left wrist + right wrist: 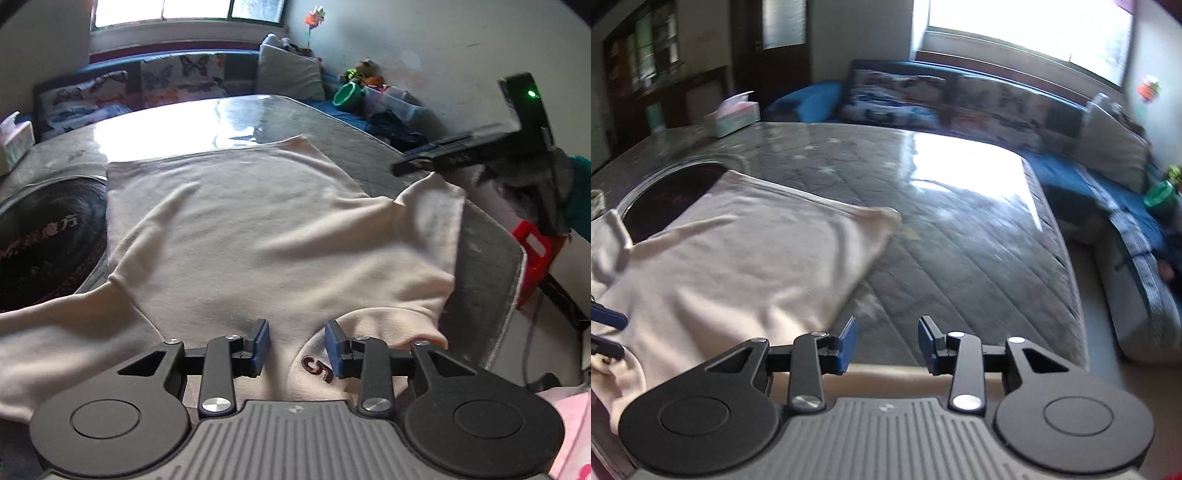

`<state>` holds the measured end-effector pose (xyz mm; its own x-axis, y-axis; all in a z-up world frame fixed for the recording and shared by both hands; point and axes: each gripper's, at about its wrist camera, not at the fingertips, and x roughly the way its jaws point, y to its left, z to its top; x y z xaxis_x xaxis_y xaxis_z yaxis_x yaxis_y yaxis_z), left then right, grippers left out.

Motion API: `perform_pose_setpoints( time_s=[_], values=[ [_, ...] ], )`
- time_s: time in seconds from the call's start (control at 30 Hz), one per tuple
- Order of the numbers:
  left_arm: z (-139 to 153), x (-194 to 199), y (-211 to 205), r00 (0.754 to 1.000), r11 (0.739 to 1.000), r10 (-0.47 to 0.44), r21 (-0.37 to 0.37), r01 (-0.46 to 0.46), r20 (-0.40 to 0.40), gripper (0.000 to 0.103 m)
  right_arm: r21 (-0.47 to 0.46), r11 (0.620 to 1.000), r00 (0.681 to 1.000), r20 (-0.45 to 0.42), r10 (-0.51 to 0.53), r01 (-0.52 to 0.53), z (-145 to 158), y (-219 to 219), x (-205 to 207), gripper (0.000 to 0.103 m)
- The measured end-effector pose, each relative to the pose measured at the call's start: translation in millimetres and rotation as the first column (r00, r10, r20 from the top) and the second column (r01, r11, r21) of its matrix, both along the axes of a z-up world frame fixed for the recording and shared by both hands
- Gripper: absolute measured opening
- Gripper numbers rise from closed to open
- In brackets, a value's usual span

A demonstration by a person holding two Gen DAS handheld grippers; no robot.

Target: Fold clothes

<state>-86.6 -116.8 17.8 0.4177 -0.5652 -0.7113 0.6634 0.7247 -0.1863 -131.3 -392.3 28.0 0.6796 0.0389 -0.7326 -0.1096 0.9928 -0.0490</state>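
- Spreading across the quilted table (487, 258), the cream garment (236, 236) was seen whole only from the left wrist.
- A tissue box (733, 114) was shown clearly only from the right.
- Both the left gripper (296, 347) and the right gripper (887, 345) were parted, nothing held.

A: What's the surface?
B: Grey quilted table (979, 258) w/ glossy clear cover. Cream sweatshirt (258, 229) lies flat on it, tissue box (733, 114) at far corner, sweatshirt partly over round black inset (48, 240).

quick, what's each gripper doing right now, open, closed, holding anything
Left gripper: open, nothing gripped, above the cream shirt's collar.
Right gripper: open, empty, over the table beside the shirt.
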Motion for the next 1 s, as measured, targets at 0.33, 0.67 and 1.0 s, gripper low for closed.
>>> perform_pose_setpoints(
  time_s=[0.33,0.67,1.0],
  values=[
    [11,83,39,0.977,0.974,0.211,-0.076,-0.213,-0.036,0.034,-0.012,0.996,0.996,-0.017,0.093,-0.093,-4,34,65,0.037],
    [1,96,58,0.961,0.963,0.261,-0.039,-0.265,-0.088,0.022,-0.017,0.989,0.988,-0.041,0.148,-0.149,-18,46,91,0.037],
    [-1,147,13,0.97,0.972,0.228,-0.038,-0.232,-0.082,0.023,-0.01,0.989,0.988,-0.056,0.146,-0.147,-30,45,111,0.037]
  ],
)
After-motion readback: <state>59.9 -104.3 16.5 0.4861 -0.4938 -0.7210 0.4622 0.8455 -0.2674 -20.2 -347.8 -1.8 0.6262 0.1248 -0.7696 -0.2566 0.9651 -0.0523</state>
